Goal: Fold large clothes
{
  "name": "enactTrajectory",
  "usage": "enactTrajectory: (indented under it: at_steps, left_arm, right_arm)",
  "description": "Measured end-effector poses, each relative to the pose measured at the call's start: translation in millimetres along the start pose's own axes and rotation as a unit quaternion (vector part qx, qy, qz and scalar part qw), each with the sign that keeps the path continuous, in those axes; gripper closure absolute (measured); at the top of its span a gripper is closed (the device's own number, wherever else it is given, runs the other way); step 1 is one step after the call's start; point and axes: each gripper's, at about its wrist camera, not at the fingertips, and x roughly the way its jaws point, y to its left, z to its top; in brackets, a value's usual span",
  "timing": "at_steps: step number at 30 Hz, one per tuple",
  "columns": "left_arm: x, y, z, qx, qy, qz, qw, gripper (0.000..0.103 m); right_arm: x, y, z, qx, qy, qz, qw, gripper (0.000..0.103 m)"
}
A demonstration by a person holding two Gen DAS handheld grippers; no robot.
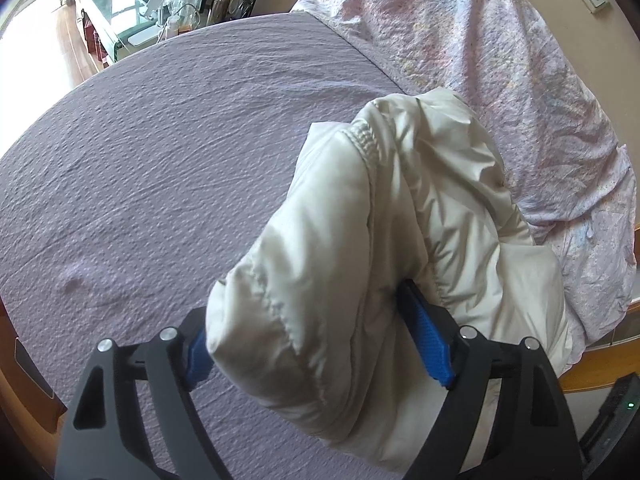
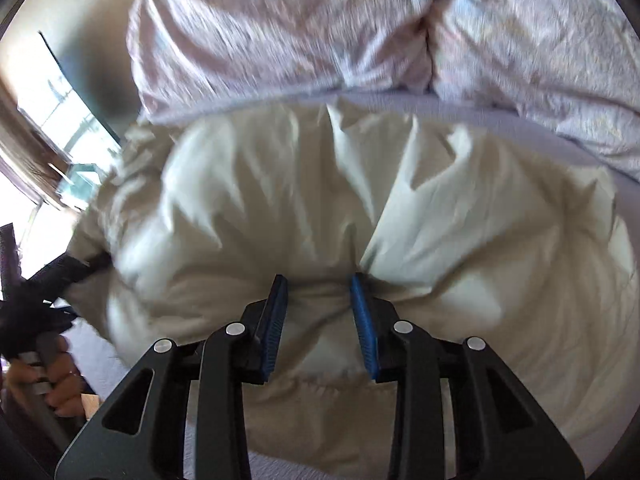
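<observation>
A cream padded jacket [image 1: 380, 240] hangs bunched over the lilac bed sheet [image 1: 180, 140]. My left gripper [image 1: 308, 320] has its blue pads wide apart, and a thick fold of the jacket fills the gap between them and drapes over the fingers. In the right wrist view the jacket [image 2: 320, 208] spreads wide, lifted above the bed. My right gripper [image 2: 320, 300] has its blue pads pressed into a bunched part of the jacket's edge. The other hand and gripper [image 2: 44, 320] show at the left edge of that view.
A crumpled pink patterned duvet [image 1: 500, 80] lies along the far side of the bed, and it also shows in the right wrist view [image 2: 360, 32]. A glass desk [image 1: 132, 12] with clutter stands beyond the bed. The wooden bed frame [image 1: 592, 376] runs at the right.
</observation>
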Motion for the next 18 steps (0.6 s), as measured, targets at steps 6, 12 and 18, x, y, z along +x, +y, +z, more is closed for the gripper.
enactTrajectory:
  at_steps: [6,12,18]
  left_arm:
    - [4,-4,5,0.007,0.0,0.002,1.0,0.014]
    - [13,-6,10,0.002,0.004,-0.001,1.0,0.012]
    - [19,-10,13,-0.011,0.007,-0.012,0.9998,0.016]
  right_arm:
    - [28,2,-7,-0.017,-0.002,-0.021,1.0,0.068]
    - [41,-2,-6,-0.013,-0.003,-0.013,1.0,0.068]
    - [40,-2,-7,-0.015,-0.005,-0.009,1.0,0.068]
